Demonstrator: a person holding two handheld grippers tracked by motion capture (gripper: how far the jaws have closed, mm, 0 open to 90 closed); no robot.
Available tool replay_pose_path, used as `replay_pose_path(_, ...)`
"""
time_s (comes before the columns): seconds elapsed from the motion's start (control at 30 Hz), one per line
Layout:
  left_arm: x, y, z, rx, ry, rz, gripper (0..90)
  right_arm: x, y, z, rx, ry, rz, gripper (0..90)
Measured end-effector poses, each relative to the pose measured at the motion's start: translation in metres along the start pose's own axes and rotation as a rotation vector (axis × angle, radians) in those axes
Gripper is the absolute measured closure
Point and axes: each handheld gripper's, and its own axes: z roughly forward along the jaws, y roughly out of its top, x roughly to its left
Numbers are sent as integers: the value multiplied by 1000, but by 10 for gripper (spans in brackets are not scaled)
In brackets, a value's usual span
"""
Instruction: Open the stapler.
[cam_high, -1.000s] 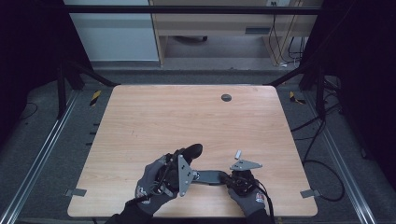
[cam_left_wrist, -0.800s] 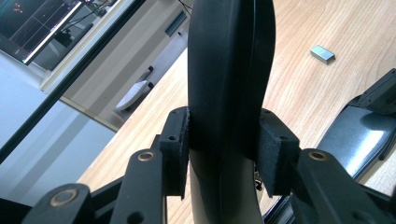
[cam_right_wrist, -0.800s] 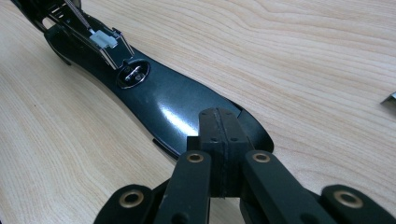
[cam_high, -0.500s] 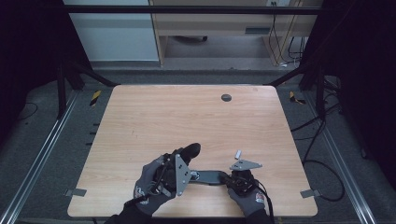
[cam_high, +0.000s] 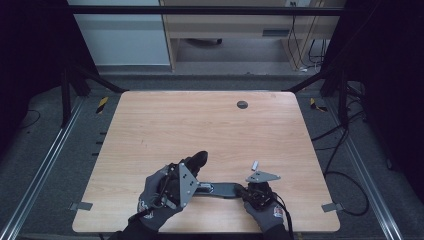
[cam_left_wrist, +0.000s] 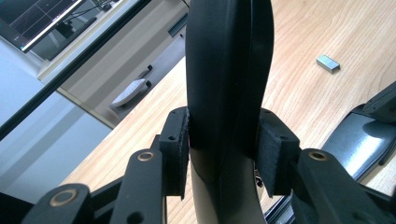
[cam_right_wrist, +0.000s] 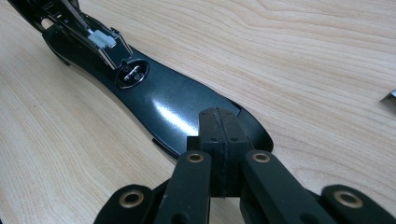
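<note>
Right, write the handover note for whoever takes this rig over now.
Left gripper: shut on the stapler's top arm, which is swung open and lifted off its base.
Right gripper: jaws shut together, pressing down on the end of the stapler base to hold it on the table.
Things: the stapler lies open near the front edge of the table, staple channel exposed. A small strip of staples lies loose on the wood beside the right gripper.
Done: stapler opened and steadied.
Left: probably loading the strip into the channel and closing the top arm; the strip is not yet picked up.
</note>
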Motion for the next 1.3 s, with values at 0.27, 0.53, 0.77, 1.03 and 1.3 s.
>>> replay_pose_path(0.27, 7, -3, -4, -5, -1, -36, 587, 0, 0, 0, 1, -1, 0, 900)
replay_pose_path(0.53, 11, -5, -7, -7, 1, -54, 585, 0, 0, 0, 3, 1, 1, 900)
replay_pose_path(0.77, 13, -7, -10, -9, 1, -63, 584, 1, 0, 0, 3, 2, 1, 900)
replay_pose_path(1.03, 17, -10, -12, -14, 2, -81, 582, 1, 0, 0, 4, 3, 0, 900)
replay_pose_path(1.3, 21, -13, -14, -18, 7, -92, 579, 2, 0, 0, 7, -1, -1, 900)
